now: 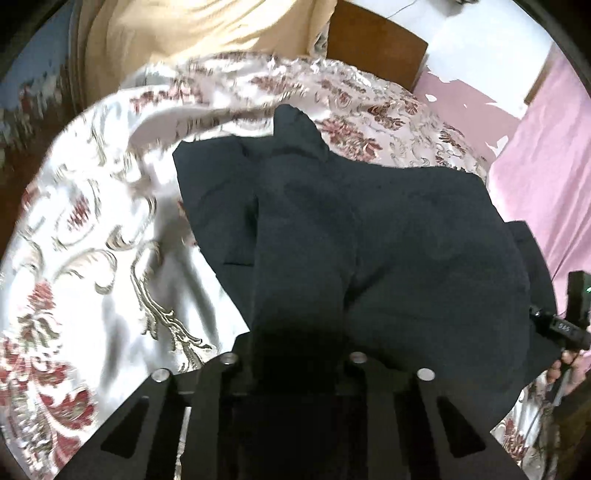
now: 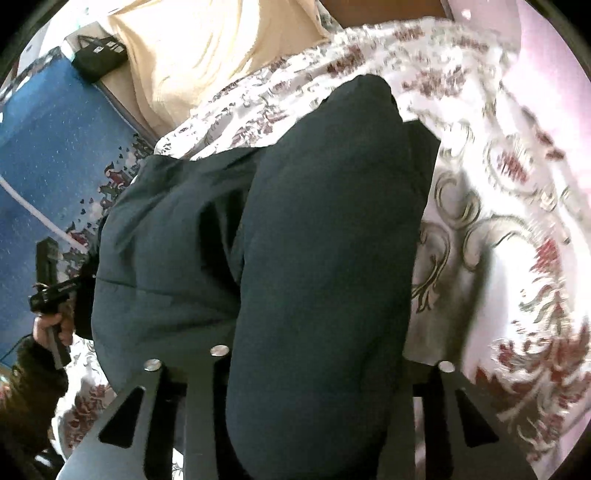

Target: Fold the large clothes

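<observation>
My left gripper (image 1: 295, 354) and right gripper (image 2: 314, 373) each pinch a bunched edge of the dark navy, soft matte garment (image 1: 369, 229), which drapes forward onto the glossy white bedspread with red floral and gold scroll print (image 1: 92, 221). Bare bedspread lies on both sides. No writing is readable.

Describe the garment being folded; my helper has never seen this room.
Find the bed with the floral cover. On it lies the garment, near the pink wall. It is the only plain dark navy cloth there; the cover is pale with red flowers, the pillow cream.
</observation>
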